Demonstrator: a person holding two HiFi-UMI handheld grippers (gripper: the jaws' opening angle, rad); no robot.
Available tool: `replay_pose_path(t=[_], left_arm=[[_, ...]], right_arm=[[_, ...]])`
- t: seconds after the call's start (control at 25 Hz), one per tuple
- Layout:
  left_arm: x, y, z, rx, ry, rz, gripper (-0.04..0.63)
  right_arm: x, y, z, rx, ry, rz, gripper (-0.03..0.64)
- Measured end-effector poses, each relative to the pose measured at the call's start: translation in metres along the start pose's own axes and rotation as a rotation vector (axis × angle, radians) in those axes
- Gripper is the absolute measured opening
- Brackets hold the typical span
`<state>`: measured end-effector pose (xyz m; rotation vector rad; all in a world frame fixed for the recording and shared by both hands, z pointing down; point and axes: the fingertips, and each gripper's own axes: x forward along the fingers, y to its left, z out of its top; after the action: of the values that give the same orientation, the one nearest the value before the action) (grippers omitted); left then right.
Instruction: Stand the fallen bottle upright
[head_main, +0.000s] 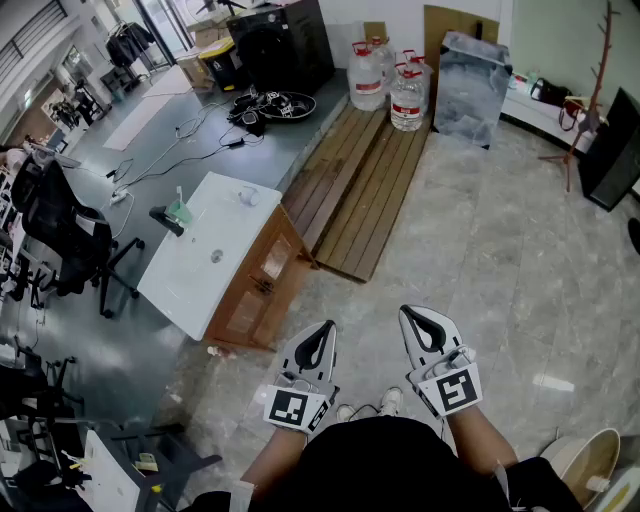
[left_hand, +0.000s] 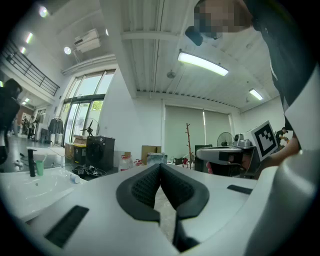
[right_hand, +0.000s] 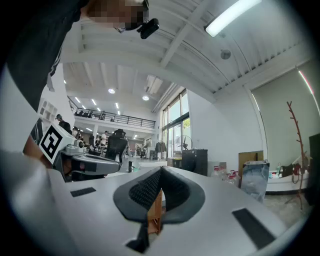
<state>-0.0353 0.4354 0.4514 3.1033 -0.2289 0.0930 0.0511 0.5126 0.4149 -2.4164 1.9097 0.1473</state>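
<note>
Left gripper (head_main: 322, 335) and right gripper (head_main: 415, 318): both closed, nothing in them.
Your two grippers sit side by side at 6 o'clock in the head view, over the stone floor (head_main: 480, 260), jaws tip to tip. The white desk (head_main: 190, 280) lies at 10 o'clock, well apart from you. What looks like the small clear bottle (head_main: 247, 197) lies on its side near the desk's far end, at 2 o'clock from a green cup (head_main: 178, 212).
</note>
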Motion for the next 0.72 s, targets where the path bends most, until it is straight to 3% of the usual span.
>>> replay_pose_path(t=[0.2,0.6,0.72], left_arm=[[-0.025,0.011,0.009,0.038,-0.009,0.012,0.017],[-0.041,0.014,0.013,0.055,-0.004,0.040,0.017],[-0.041,0.007,0.011,0.052,-0.009,0.058,0.017]], right_arm=[[-0.005,0.025,-0.008,-0.023,0.066,0.001,0.011],[-0.003,0.034,0.008,-0.007,0.003,0.000,0.012],[-0.014,0.027,-0.007,-0.029,0.065,0.013,0.012]])
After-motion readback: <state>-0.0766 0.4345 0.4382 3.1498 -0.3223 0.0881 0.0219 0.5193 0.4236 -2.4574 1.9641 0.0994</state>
